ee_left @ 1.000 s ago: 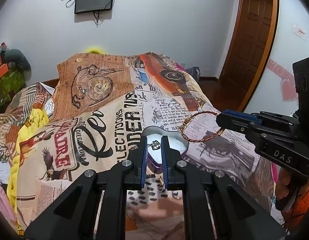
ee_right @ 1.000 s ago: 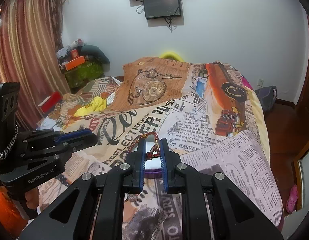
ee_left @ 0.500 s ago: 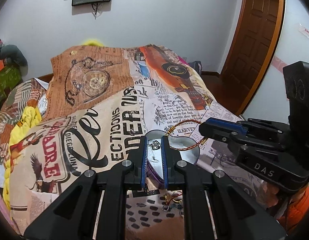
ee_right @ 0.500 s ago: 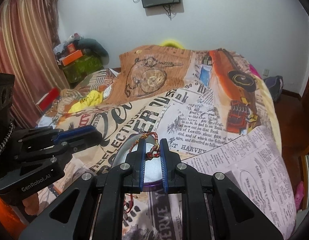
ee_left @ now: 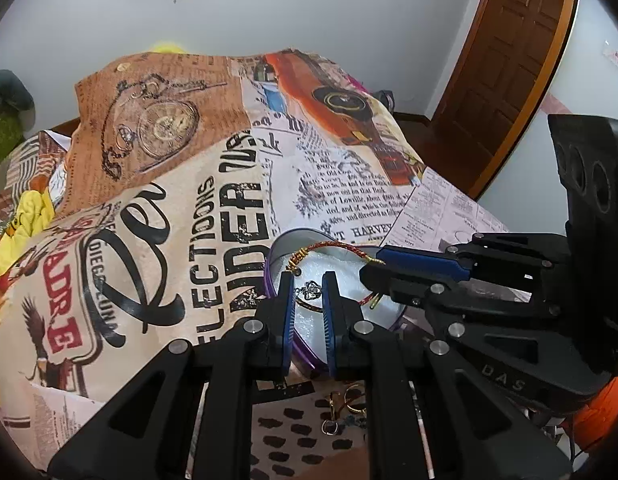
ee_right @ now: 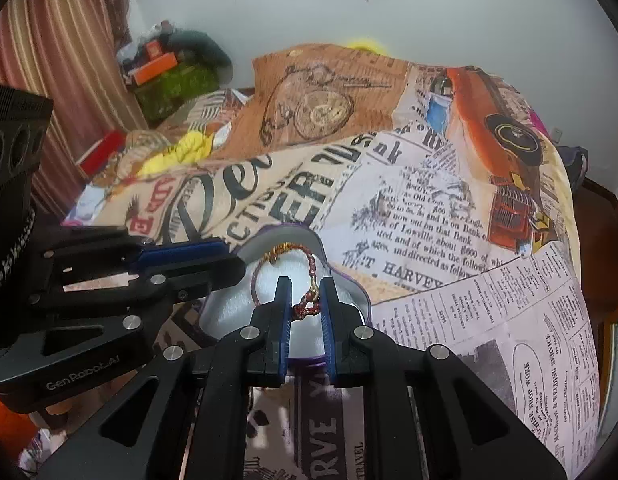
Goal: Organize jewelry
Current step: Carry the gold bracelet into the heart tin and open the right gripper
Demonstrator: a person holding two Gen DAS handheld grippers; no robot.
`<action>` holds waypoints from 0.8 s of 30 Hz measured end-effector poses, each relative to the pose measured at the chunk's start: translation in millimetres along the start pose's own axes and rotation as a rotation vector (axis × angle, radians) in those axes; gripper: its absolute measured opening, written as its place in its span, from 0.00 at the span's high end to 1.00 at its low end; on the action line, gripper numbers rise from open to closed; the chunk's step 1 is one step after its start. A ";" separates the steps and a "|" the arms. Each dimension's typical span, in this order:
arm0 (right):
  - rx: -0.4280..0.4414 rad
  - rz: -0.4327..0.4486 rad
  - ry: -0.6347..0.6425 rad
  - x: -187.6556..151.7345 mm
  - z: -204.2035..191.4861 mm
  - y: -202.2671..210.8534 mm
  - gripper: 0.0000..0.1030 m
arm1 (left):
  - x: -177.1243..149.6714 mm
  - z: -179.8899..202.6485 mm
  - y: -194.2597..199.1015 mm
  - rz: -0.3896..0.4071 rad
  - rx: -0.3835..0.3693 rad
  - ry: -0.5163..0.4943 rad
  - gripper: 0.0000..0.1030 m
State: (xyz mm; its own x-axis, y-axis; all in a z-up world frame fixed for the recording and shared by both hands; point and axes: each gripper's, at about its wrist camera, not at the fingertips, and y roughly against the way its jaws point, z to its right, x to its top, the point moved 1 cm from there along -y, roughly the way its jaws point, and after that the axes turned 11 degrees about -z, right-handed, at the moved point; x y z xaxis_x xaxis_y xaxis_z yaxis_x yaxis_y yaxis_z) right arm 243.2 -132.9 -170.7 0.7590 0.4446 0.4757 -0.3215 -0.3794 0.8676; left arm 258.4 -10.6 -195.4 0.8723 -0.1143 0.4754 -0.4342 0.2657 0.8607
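Note:
A purple heart-shaped box (ee_left: 273,276) with white padding (ee_right: 265,280) lies open on the printed bedspread. My left gripper (ee_left: 307,292) is shut on a small silver crown pendant (ee_left: 310,290) and holds it over the box. My right gripper (ee_right: 305,308) is shut on a red-and-gold braided bracelet (ee_right: 310,266) whose loop hangs over the padding; the bracelet also shows in the left wrist view (ee_left: 337,245). The right gripper (ee_left: 383,266) reaches in from the right in the left wrist view, and the left gripper (ee_right: 229,260) reaches in from the left in the right wrist view.
Several loose gold rings and earrings (ee_left: 345,408) lie on the bedspread just in front of the box. A yellow cloth (ee_right: 185,152) and clutter sit at the far left of the bed. A wooden door (ee_left: 505,60) stands at the right.
Both grippers have come down and closer to the box. The bracelet, held out to the right of the box a second ago, now hangs over the white padding.

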 end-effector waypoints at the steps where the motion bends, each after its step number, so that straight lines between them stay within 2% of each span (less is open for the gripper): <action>1: -0.003 -0.007 0.003 -0.1 0.8 -1.1 0.88 | 0.1 0.1 -1.4 -0.003 0.003 -0.001 0.88; 10: -0.004 -0.048 0.018 -1.6 1.4 -6.3 0.86 | 0.9 -2.2 -4.7 -0.030 -0.015 0.004 0.88; 24: -0.048 -0.038 0.031 -0.7 -4.4 8.9 0.82 | -1.9 2.1 18.2 -0.002 0.032 -0.010 0.88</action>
State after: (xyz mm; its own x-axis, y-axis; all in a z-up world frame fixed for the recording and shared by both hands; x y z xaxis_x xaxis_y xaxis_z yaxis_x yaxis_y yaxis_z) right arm 237.3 -133.1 -162.7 0.7536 0.4833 0.4454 -0.3198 -0.3225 0.8909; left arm 248.4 -7.5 -180.3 0.8708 -0.1247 0.4755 -0.4396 0.2352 0.8668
